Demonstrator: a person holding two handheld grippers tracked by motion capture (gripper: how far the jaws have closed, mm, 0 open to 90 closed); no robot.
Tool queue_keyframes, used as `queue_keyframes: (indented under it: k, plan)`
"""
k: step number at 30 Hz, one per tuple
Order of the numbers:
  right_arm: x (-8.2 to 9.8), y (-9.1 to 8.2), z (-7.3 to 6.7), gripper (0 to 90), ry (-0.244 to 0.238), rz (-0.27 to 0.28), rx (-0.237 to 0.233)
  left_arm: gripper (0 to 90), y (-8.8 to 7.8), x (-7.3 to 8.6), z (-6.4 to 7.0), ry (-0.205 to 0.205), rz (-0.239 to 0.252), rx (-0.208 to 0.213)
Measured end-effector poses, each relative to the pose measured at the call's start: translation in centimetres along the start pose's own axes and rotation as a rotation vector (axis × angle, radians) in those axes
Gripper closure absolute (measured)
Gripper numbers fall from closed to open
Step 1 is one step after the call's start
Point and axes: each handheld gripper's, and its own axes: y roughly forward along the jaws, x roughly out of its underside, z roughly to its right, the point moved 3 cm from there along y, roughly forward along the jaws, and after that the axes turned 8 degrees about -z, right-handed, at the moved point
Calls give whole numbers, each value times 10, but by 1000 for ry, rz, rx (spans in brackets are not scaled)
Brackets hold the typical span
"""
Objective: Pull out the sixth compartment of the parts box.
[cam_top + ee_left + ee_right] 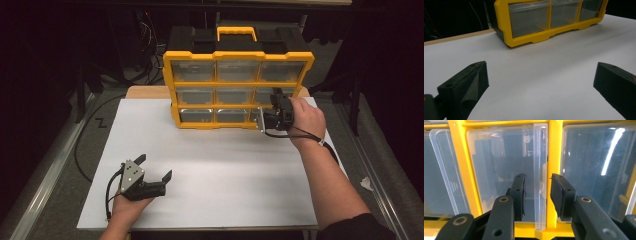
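The left gripper rests low over the white tabletop, held in the person's left hand, its two black jaws spread wide with bare white surface between them. In the left gripper view the jaws stand far apart at either edge. Well ahead of this gripper and off to its right stands the yellow-framed plastic organiser cabinet, upright near the far edge of the tabletop.

The cabinet has a bright yellow front frame that divides it into three rows of three compartments, each fronted by a clear, slightly cloudy plastic drawer. Its body behind the frame is black, and a yellow carry handle sits on top. The bottom edge of the frame is shaped into short feet, seen from the left gripper view.

The right gripper, in the person's right hand, is up against the right side of the cabinet's front, at the lower rows. In the right gripper view its jaws are drawn close together on either side of the raised clear pull tab of a transparent drawer; a narrow gap shows at each pad, so they bracket the tab rather than pinch it. A yellow frame bar stands just beyond the right-hand jaw.
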Motion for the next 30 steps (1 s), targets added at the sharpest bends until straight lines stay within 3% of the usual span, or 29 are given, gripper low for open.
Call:
queue_keyframes:
  k: [18,30]
  plan:
    - [4,10,-1,721,-50,-20,18,7,1,0,0,-2,-1,2]
    - [2,10,-2,777,-41,-18,33,7,0,0,0,-2,0,3]
